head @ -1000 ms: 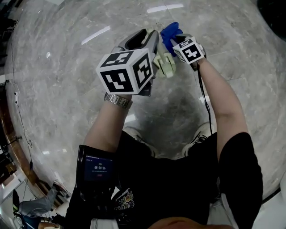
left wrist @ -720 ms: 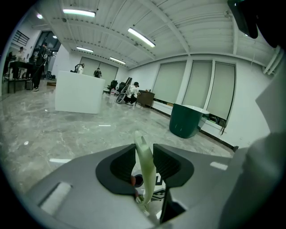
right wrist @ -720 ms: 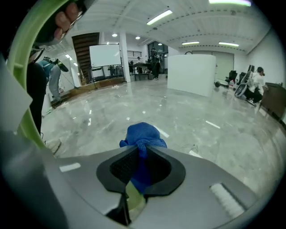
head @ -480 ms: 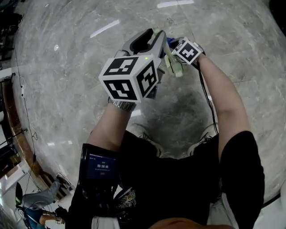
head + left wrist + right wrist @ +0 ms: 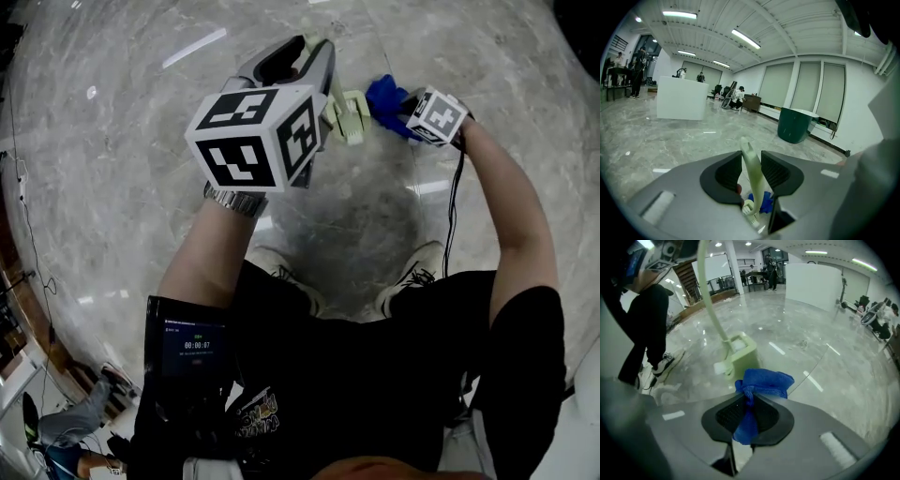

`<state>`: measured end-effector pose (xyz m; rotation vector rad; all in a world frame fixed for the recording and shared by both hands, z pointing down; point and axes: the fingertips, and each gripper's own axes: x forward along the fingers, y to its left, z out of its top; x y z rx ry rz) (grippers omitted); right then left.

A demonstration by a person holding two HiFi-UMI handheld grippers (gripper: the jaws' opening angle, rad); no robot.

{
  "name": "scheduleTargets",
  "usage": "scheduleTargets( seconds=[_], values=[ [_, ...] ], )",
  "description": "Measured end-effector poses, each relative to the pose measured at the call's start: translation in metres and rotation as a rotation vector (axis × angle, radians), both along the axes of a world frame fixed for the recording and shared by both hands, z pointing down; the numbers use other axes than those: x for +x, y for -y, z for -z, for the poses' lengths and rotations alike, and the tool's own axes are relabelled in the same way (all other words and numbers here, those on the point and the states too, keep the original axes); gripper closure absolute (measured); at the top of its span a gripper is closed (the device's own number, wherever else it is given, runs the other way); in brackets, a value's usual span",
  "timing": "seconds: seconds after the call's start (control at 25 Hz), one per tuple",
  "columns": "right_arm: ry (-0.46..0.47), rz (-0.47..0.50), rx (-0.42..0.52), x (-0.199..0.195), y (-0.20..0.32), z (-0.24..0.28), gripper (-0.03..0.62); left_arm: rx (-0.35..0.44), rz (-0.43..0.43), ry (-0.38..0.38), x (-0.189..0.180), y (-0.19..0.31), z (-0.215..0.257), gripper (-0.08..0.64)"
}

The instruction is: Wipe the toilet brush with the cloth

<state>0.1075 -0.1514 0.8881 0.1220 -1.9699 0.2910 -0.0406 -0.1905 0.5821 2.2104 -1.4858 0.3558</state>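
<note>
Presently, the toilet brush (image 5: 349, 117) hangs in mid-air, its handle clamped in the left gripper (image 5: 751, 171) and its long axis running down to the pale head. The cloth (image 5: 384, 94), pinched tight in the right gripper (image 5: 747, 416), sits just right of that head; contact not confirmed. Right hand judged nearer for the wipe.

I count two grippers: left gripper (image 5: 751, 171) and right gripper (image 5: 747, 416); two marker cubes (image 5: 253, 136), one per gripper; one toilet brush (image 5: 349, 117); one blue cloth (image 5: 764, 380); one wristwatch (image 5: 234, 200); two shoes (image 5: 281, 272); one small lit screen (image 5: 195, 349) on the chest; one dark green bin (image 5: 794, 124). People far back are too small for me to count.
</note>
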Motion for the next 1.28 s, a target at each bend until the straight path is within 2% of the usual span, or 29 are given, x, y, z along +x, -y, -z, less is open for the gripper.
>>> scheduleTargets(
  seconds=[0.24, 0.32, 0.4, 0.48, 0.52, 0.6, 0.68, 0.72, 0.76, 1.0, 1.08, 1.2, 1.28],
  values=[
    [0.08, 0.181, -0.227, -0.022, -0.094, 0.012, 0.547, 0.003, -0.005, 0.014, 0.003, 0.004, -0.001, 0.417],
    [0.136, 0.219, -0.291, -0.046, -0.122, 0.017, 0.547, -0.002, -0.001, 0.008, 0.002, 0.004, -0.003, 0.417],
    [0.22, 0.207, -0.306, -0.08, -0.133, 0.026, 0.546, -0.005, -0.002, 0.008, 0.002, 0.005, -0.004, 0.417],
    [0.318, 0.105, -0.293, -0.117, -0.124, 0.035, 0.546, -0.005, -0.003, 0.011, 0.002, 0.006, -0.004, 0.417],
    [0.365, 0.014, -0.279, -0.134, -0.111, 0.04, 0.546, -0.003, -0.004, 0.013, 0.002, 0.006, -0.004, 0.417],
    [0.452, -0.229, -0.234, -0.157, -0.077, 0.048, 0.546, -0.003, 0.0, 0.017, 0.0, 0.006, -0.006, 0.417],
    [0.519, -0.459, -0.198, -0.164, -0.049, 0.057, 0.546, -0.007, 0.008, 0.022, -0.002, 0.006, -0.008, 0.426],
    [0.538, -0.53, -0.19, -0.164, -0.043, 0.061, 0.546, -0.008, 0.01, 0.023, -0.003, 0.006, -0.009, 0.43],
    [0.547, -0.557, -0.188, -0.164, -0.042, 0.063, 0.546, -0.008, 0.009, 0.022, -0.003, 0.006, -0.01, 0.43],
    [0.513, -0.489, -0.191, -0.144, -0.055, 0.06, 0.548, -0.01, 0.002, 0.013, 0.0, 0.008, -0.009, 0.43],
    [0.501, -0.389, -0.224, -0.126, -0.064, 0.063, 0.548, -0.009, -0.003, 0.011, 0.002, 0.008, -0.008, 0.43],
    [0.447, -0.171, -0.28, -0.083, -0.079, 0.06, 0.548, -0.005, -0.012, 0.02, 0.003, 0.006, -0.007, 0.428],
    [0.393, -0.121, -0.336, -0.047, -0.072, 0.057, 0.549, -0.006, -0.01, 0.018, 0.002, 0.007, -0.007, 0.428]
  ],
)
